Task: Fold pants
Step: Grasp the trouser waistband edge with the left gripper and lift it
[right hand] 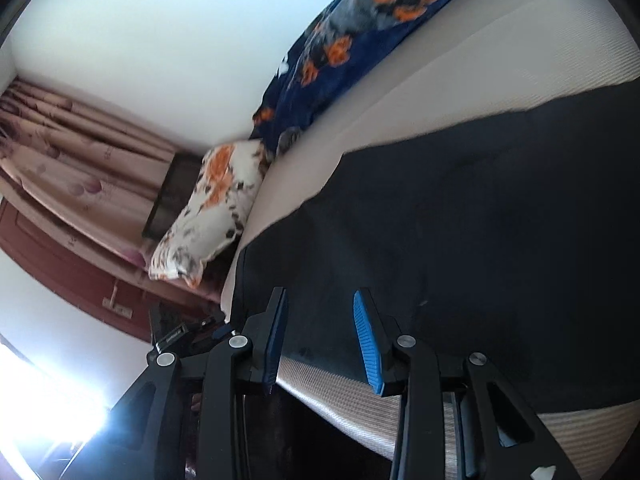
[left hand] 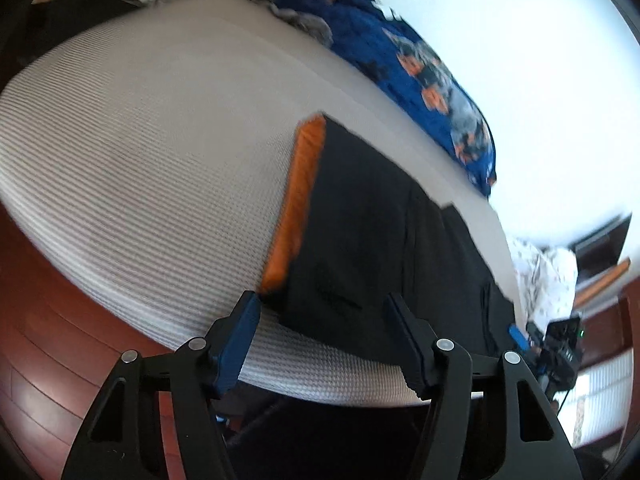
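Black pants (left hand: 380,220) lie flat on the bed, with an orange band (left hand: 296,200) along their left edge in the left wrist view. My left gripper (left hand: 322,306) hovers over the pants' near corner by that band. It is open, its pads on either side of the corner and pressing on nothing. In the right wrist view the black pants (right hand: 480,200) spread across the mattress. My right gripper (right hand: 320,294) stands open over their near edge with nothing pinched. The right gripper (left hand: 556,344) also shows at the pants' far right end in the left wrist view.
The bed has a pale ribbed cover (left hand: 140,140). A blue flowered blanket (left hand: 420,72) runs along the white wall behind the pants. A flowered pillow (right hand: 208,208) lies at the bed's end, pink curtains (right hand: 80,140) beyond it. Red wooden floor (left hand: 40,340) lies below the bed's edge.
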`<state>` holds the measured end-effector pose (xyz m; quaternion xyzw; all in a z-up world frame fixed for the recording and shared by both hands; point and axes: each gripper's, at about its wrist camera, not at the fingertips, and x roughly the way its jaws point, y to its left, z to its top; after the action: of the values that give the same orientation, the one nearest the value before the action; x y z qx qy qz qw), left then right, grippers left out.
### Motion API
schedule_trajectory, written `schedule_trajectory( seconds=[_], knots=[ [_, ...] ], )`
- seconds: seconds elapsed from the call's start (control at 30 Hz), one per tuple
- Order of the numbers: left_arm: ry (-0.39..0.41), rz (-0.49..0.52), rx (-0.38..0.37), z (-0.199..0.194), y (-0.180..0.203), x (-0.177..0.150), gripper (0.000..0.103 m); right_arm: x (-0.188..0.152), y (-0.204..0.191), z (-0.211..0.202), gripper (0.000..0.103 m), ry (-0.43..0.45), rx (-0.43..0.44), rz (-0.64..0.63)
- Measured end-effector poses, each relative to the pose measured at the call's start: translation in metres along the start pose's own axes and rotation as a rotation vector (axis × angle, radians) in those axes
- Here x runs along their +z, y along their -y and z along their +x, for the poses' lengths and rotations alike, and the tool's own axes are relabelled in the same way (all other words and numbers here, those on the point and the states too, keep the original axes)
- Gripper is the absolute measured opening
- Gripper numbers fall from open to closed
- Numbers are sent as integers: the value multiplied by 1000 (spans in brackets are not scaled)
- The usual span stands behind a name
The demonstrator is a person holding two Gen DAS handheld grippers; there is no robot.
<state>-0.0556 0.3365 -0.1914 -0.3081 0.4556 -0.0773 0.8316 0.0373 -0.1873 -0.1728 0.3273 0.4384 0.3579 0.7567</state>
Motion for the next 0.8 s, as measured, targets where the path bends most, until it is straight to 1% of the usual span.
schedule_trajectory(
  seconds=[0.07, 0.13, 0.2, 0.27, 0.33, 0.53, 0.63, 0.7, 0.73, 0.77, 0.8],
  knots=[
    [-14, -9, 4, 6, 0, -2, 64, -4, -2, 5, 34, -13, 6, 0],
    [-29, -32, -13, 11, -2, 0, 64, -7, -3, 9, 37, -20, 5, 4],
    [-24, -51, -33, 12, -3, 1, 64, -10, -4, 12, 39, -25, 8, 11],
    [-12, -35, -33, 10, 0, 2, 64, -12, -5, 15, 41, -29, 10, 18],
    [-16, -55, -33, 12, -3, 3, 64, -12, -4, 17, 44, -31, 15, 27],
    [4, -137, -80, 8, -16, -5, 65, -17, -4, 23, 48, -49, 24, 40],
    [-1, -155, -135, 12, -15, -8, 66, -18, -2, 27, 49, -59, 31, 50],
    [-8, -149, -162, 19, -9, -4, 78, -19, -2, 30, 50, -66, 35, 53],
    [-2, -151, -174, 22, -7, -2, 78, -19, -3, 31, 50, -68, 37, 54],
    [5, -169, -168, 22, -6, 0, 79, -20, -4, 32, 50, -72, 41, 53],
    [18, -179, -184, 21, -6, 0, 79, -20, -5, 33, 50, -74, 42, 52]
  ],
)
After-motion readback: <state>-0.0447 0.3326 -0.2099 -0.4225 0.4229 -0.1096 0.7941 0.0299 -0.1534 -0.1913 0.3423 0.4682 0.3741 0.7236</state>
